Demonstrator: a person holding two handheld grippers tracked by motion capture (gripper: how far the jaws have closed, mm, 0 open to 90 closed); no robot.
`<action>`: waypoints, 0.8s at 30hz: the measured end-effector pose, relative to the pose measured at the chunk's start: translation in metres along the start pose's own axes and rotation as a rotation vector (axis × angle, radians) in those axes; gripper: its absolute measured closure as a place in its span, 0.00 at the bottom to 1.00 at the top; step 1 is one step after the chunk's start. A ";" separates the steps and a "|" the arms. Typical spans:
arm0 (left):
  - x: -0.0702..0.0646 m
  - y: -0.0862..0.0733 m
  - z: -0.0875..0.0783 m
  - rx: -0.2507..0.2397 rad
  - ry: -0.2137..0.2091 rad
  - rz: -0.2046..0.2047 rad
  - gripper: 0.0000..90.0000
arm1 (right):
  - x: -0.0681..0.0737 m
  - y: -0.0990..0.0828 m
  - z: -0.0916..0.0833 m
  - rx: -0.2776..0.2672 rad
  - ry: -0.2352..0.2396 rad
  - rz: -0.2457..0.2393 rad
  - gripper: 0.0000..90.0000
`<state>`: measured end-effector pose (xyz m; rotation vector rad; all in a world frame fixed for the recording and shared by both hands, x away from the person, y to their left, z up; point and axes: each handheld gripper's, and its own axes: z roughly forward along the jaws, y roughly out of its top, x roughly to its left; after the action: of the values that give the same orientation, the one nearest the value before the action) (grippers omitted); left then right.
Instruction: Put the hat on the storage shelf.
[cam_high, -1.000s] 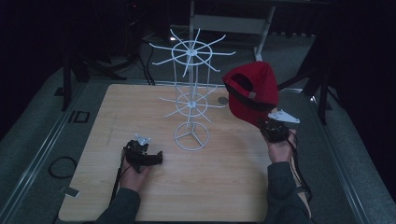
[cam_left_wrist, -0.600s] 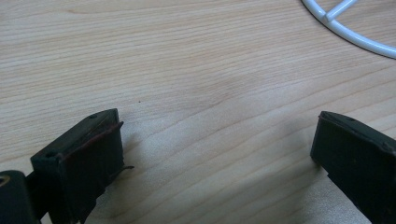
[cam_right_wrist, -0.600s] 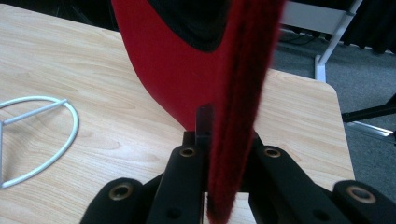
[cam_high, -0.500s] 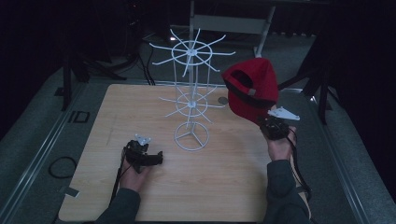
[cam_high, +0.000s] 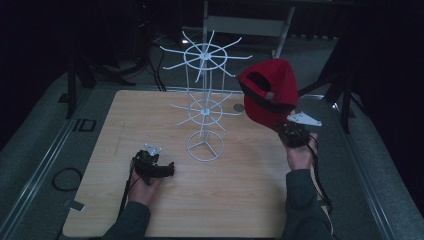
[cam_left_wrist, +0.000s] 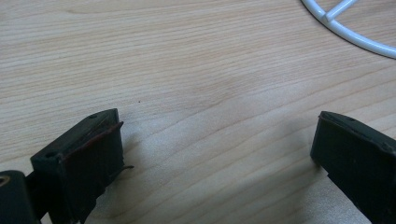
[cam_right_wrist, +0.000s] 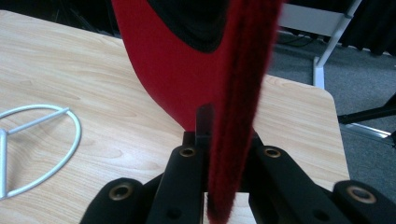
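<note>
A red cap (cam_high: 270, 92) hangs in the air at the right of the table, held by its brim. My right gripper (cam_high: 292, 132) is shut on that brim, and in the right gripper view the red cap (cam_right_wrist: 187, 65) rises edge-on between the closed jaws of the right gripper (cam_right_wrist: 224, 154). A white wire rack (cam_high: 204, 102) with spoke hooks stands at the table's middle, left of the cap. My left gripper (cam_high: 157, 169) rests low near the rack's ring base, and the left gripper (cam_left_wrist: 215, 154) stands open over bare wood, nothing between its jaws.
The wooden table (cam_high: 150, 200) has dark floor and rails around it. A metal frame (cam_high: 245, 25) stands behind the rack. A cable loop (cam_high: 65, 178) lies on the floor at the left. The rack's base ring (cam_left_wrist: 345, 28) is close to the left gripper.
The right hand with the cap has shifted slightly; the cap sits a little higher and nearer the rack. The left hand has stayed put.
</note>
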<state>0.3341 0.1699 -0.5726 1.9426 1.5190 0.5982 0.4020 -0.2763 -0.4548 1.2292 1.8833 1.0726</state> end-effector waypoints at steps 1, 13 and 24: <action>0.000 0.000 0.000 0.000 0.000 0.000 0.03 | 0.000 0.001 0.000 -0.002 0.001 0.000 0.96; 0.000 0.000 0.000 0.002 0.000 0.000 0.03 | 0.003 0.012 -0.002 -0.010 0.005 -0.007 0.96; 0.000 0.000 0.000 0.002 0.000 0.002 0.03 | 0.008 0.022 0.000 -0.013 0.003 -0.013 0.96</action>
<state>0.3340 0.1700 -0.5724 1.9459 1.5191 0.5975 0.4078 -0.2642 -0.4363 1.2070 1.8816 1.0785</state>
